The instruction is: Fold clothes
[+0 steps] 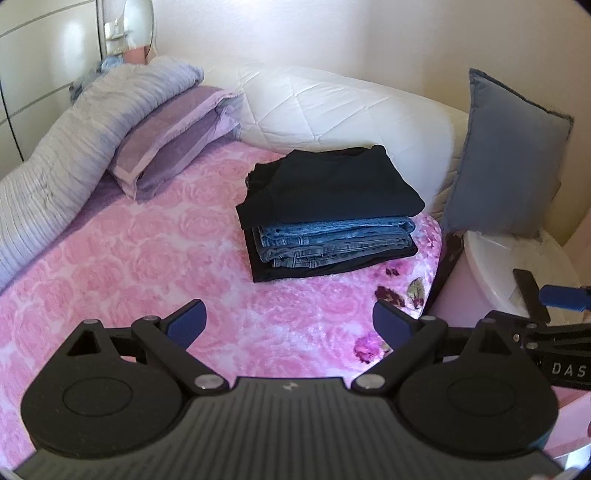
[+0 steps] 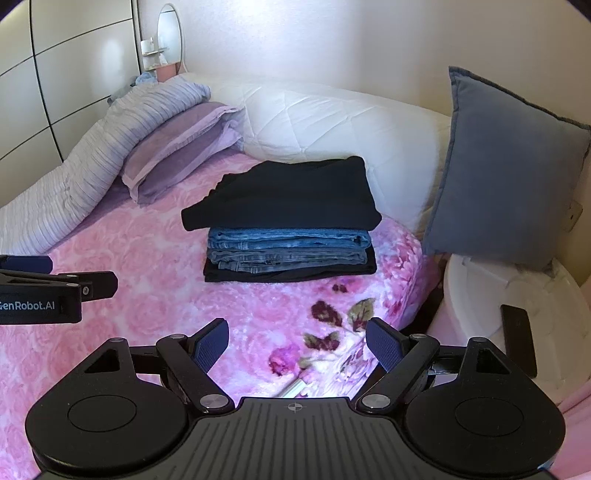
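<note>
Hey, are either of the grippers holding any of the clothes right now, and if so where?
Neither. The left gripper and right gripper are open and empty above the pink blanket; the folded stack lies untouched.

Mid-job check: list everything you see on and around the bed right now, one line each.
Folded clothes stack: one; black garment on top, blue jeans in the middle, black garment beneath; on the pink rose-patterned blanket.
Blanket: one, pink, covers the bed.
Lilac pillow: one, left of the stack.
Striped grey-lilac duvet: one, bunched along the bed's left side.
White quilted bolster: one, behind the stack.
Blue-grey cushion: one, upright at right.
White round container: one, beside the bed, below the cushion.
Oval mirror: one, on the far wall.
Left hand-held gripper: black with blue pads, open, empty.
Right hand-held gripper: same, open, empty.
</note>
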`<action>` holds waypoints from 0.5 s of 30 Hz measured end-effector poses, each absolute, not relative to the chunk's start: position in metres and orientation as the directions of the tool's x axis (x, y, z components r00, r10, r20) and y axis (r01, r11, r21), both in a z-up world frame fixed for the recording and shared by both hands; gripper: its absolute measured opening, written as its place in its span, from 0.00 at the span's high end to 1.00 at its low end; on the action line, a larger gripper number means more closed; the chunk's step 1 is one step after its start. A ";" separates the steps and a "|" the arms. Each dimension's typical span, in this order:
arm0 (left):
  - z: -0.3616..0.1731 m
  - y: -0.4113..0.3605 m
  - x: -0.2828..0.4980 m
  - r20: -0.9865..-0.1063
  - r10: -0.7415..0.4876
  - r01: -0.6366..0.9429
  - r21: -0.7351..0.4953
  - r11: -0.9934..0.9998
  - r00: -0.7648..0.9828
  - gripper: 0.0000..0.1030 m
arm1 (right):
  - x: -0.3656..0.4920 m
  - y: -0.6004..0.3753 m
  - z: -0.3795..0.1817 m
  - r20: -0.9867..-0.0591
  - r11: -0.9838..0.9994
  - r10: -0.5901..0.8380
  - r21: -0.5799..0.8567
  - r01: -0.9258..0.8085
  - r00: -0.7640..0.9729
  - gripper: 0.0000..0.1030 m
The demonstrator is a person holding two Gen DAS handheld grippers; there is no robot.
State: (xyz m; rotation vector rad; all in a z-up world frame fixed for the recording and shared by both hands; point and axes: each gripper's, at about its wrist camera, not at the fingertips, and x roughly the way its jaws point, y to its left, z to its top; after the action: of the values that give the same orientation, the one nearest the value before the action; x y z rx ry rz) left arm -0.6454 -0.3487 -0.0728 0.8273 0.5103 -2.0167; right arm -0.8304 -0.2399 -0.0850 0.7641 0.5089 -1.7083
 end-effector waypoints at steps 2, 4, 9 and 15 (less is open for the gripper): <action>-0.074 -0.350 -0.646 -0.721 -0.567 0.845 -0.049 -0.532 -0.398 0.07 | -0.832 -0.240 -0.084 -0.715 -0.266 -0.683 0.053 0.963 -0.149 0.18; -0.075 -0.349 -0.648 -0.721 -0.568 0.844 -0.044 -0.534 -0.397 0.07 | -0.833 -0.241 -0.084 -0.714 -0.265 -0.684 0.053 0.963 -0.149 0.18; -0.077 -0.349 -0.651 -0.726 -0.565 0.846 -0.043 -0.532 -0.392 0.07 | -0.836 -0.242 -0.084 -0.716 -0.262 -0.683 0.055 0.963 -0.145 0.18; -0.080 -0.345 -0.652 -0.726 -0.570 0.847 -0.034 -0.530 -0.386 0.07 | -0.838 -0.242 -0.085 -0.718 -0.257 -0.682 0.055 0.965 -0.141 0.18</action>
State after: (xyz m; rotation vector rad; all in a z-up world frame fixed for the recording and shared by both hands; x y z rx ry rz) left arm -0.6522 -0.3450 -0.0800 0.8400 0.5100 -2.0048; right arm -0.8379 -0.2419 -0.0851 0.7628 0.5119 -1.6978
